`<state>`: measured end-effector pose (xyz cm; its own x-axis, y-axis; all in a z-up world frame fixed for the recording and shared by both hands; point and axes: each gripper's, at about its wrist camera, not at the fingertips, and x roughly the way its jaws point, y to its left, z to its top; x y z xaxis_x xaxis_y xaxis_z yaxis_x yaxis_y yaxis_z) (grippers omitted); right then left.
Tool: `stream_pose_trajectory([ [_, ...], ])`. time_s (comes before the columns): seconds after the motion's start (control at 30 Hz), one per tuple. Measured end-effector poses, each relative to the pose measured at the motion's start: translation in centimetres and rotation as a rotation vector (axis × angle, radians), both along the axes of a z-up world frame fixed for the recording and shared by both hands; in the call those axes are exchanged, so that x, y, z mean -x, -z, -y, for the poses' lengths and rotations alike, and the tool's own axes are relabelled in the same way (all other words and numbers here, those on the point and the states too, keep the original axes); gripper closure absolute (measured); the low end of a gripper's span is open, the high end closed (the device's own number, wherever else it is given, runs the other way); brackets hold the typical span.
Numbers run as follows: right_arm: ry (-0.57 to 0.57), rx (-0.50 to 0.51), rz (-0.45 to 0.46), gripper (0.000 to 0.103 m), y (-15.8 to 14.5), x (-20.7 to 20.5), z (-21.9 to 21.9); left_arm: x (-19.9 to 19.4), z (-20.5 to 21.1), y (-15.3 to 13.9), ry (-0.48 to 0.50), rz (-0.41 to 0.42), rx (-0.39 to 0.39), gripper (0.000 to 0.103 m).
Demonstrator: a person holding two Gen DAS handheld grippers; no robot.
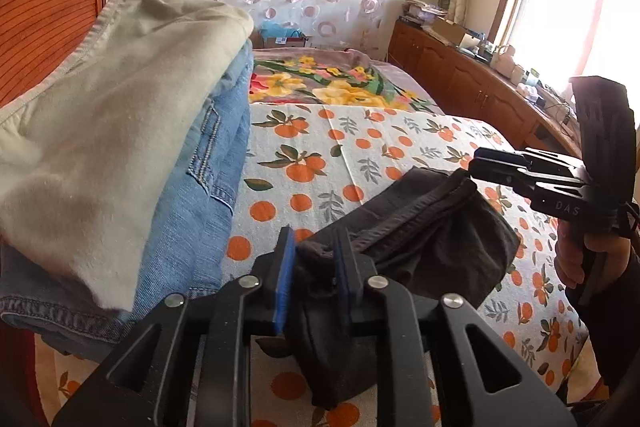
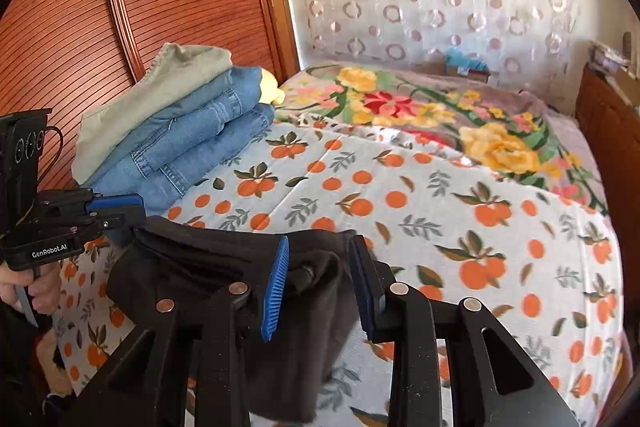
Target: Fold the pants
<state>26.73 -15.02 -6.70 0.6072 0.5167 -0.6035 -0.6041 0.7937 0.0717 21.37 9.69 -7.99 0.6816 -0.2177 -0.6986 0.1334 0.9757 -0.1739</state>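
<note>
Left gripper [image 1: 314, 279]: jaws parted a little, a bunched end of the dark brown-black cotton pants [image 1: 420, 227] between the blue ribbed pads [image 1: 285, 279]. The cloth touched the right-hand pad; a gap showed at the left one. Read as released, not clamped.

Right gripper [image 2: 320, 287]: jaws likewise parted, with the other end of the pants [image 2: 224, 267] draped between and over them. The cloth did not fill the gap, so no grip here either.

The pants lay as a thick, several-layered bundle on the orange-and-leaf printed bedsheet [image 2: 400, 187], near the bed's front edge and spanning from one gripper to the other.

Judgement: the last fold appeared finished and both ends were being let go. The next move likely calls for drawing both grippers straight back without snagging the layers, then re-gripping the bundle to carry it to the stack.

That stack of folded denim jeans under a pale grey-green garment [image 2: 172, 131] sat just left of the pants, against the ribbed red-brown wooden panel [image 2: 120, 7].

Containers: none in use. A floral blanket [image 2: 460, 115] covered the far half of the bed.
</note>
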Motion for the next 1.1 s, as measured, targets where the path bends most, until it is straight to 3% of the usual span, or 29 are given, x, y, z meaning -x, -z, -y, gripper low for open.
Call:
stream_pose_trajectory([
  [0.07,-0.002,0.007,0.000,0.069,0.2,0.6,0.3,0.3,0.1,0.0,0.006,0.002,0.004,0.063],
  [0.17,-0.011,0.026,0.000,0.069,0.4,1.4,0.5,0.8,0.4,-0.1,0.016,0.015,0.003,0.057],
  [0.57,-0.044,0.175,0.015,0.064,1.9,-0.1,-2.6,1.0,0.8,0.8,0.012,-0.013,-0.041,0.056],
  [0.8,0.070,0.142,0.032,0.064,1.5,-2.0,-2.1,0.6,1.2,1.4,0.021,-0.033,-0.056,0.056],
  [1.1,0.076,0.107,-0.023,0.064,2.0,1.0,0.4,0.6,1.4,1.7,0.018,-0.042,-0.049,0.056],
])
